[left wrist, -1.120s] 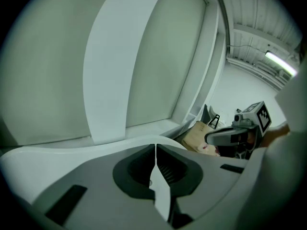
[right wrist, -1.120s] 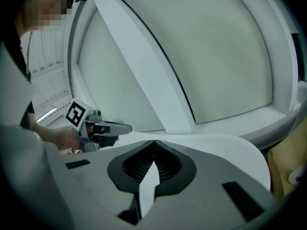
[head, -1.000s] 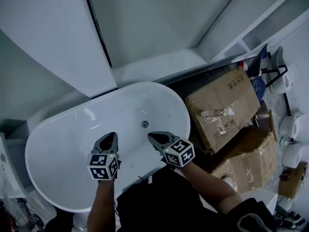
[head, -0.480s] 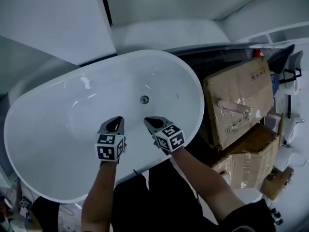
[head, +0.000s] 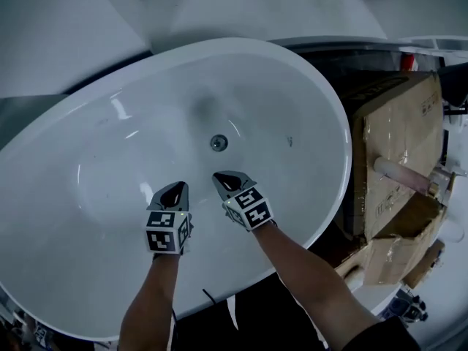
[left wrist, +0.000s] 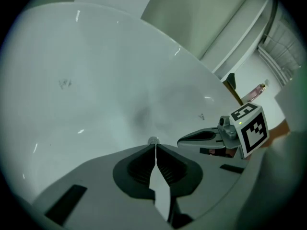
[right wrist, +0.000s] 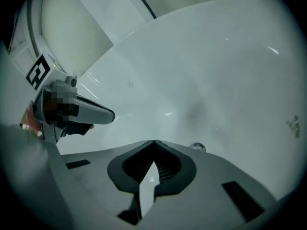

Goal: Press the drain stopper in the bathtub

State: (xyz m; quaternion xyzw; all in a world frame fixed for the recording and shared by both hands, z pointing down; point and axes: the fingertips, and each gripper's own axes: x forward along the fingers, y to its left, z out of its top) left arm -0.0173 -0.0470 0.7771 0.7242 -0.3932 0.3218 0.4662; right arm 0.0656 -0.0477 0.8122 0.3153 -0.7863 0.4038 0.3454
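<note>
Head view is showing me my left forearm [head: 150,298] and right forearm [head: 307,269] reaching out from the near edge over the white bathtub [head: 333,123]. I am holding the left claw [head: 175,189] and the right claw [head: 228,180] side by side above the tub's floor. They are near each other but apart, and both are pointing toward the far side.

Left gripper view is showing the left claw clenched, its two pads meeting along a thin line with nothing between them. Right gripper view is showing the same for the right claw: its jaws are pressing together at the tips and gripping nothing. Each claw is also appearing in the other's view, off to the side and closed.

Just beyond the claw tips, the drain stopper [head: 219,142] is sitting in the floor of the tub as a small round metal disc. It is lying apart from both claws, between their lines and a little toward the right one. In left gripper view it is peeking out just past the closed tips; in right gripper view it is lying slightly right of them.

Farther right, outside the tub, cardboard boxes [head: 398,123] are standing just beside the rim, and a pale cylinder [head: 402,172] is lying on top of them.
</note>
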